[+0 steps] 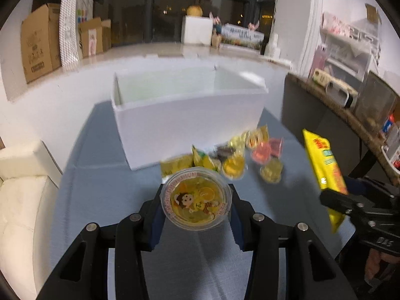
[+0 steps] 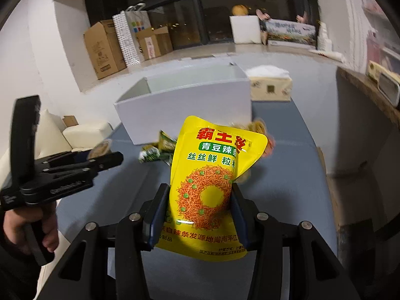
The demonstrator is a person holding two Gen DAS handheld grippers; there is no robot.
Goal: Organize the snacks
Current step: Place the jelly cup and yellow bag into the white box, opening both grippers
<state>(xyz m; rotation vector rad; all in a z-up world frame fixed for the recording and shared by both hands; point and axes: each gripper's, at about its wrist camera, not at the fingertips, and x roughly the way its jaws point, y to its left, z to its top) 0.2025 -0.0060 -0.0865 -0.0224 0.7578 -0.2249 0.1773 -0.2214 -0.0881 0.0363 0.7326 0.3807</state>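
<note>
yellow pouch (image 2: 212, 175), "霸王丝", "青豆辣"

The left gripper (image 1: 196, 201) points forward and downward, its fingers (image 1: 156, 215) pressed on a round jelly cup (image 1: 196, 201) — a bare hand (image 2: 37, 227) grips its handle. The right gripper (image 2: 198, 207) tilts down likewise, clamped on a yellow snack pouch (image 2: 207, 187).

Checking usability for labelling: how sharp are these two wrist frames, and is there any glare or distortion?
Left wrist: jelly cup in the left gripper fairly sharp, loose snacks and white box motion-smeared. Right wrist: yellow packet readable with slight glare, background soft. Both: fisheye bending, dark corners.
</note>
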